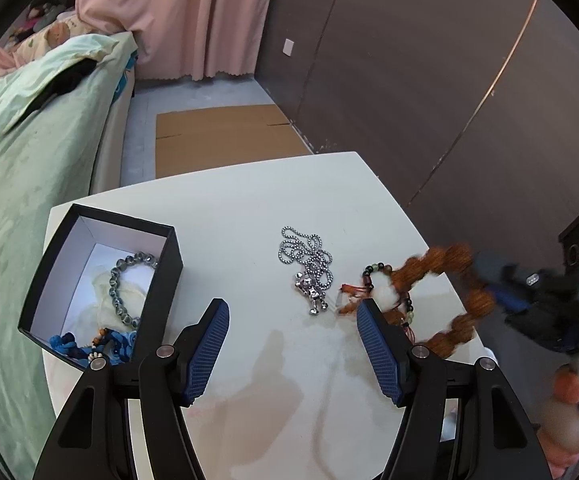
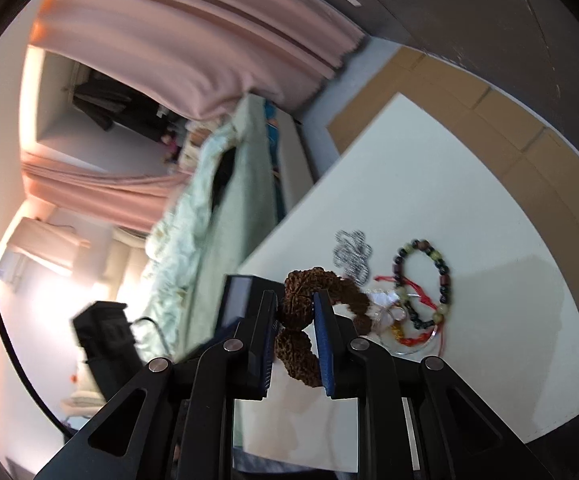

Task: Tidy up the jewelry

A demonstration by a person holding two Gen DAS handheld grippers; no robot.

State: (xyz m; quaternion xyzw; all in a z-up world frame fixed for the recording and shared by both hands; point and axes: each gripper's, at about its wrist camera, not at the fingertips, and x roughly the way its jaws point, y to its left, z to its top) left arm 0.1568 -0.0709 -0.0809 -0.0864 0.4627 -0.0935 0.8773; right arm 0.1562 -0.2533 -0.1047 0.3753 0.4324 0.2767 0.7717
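White surface [image 1: 229,216] beside bed: right tool [image 2: 294,320] clamps brown seed bracelet [image 2: 299,308] between its pads, lifted. Left tool [image 1: 292,344] wide open, empty, near black box [image 1: 173,256].

A white surface [image 1: 249,208] with a rounded far corner carries the jewelry. At its left edge sits an open black box [image 1: 101,280] with a white lining. Near the middle lies a coiled silver ball-chain necklace [image 1: 309,260] with a small metal pendant. Just right of it rests a dark mixed-bead bracelet [image 2: 423,284] with red cord, beside a clear bangle [image 2: 409,340].
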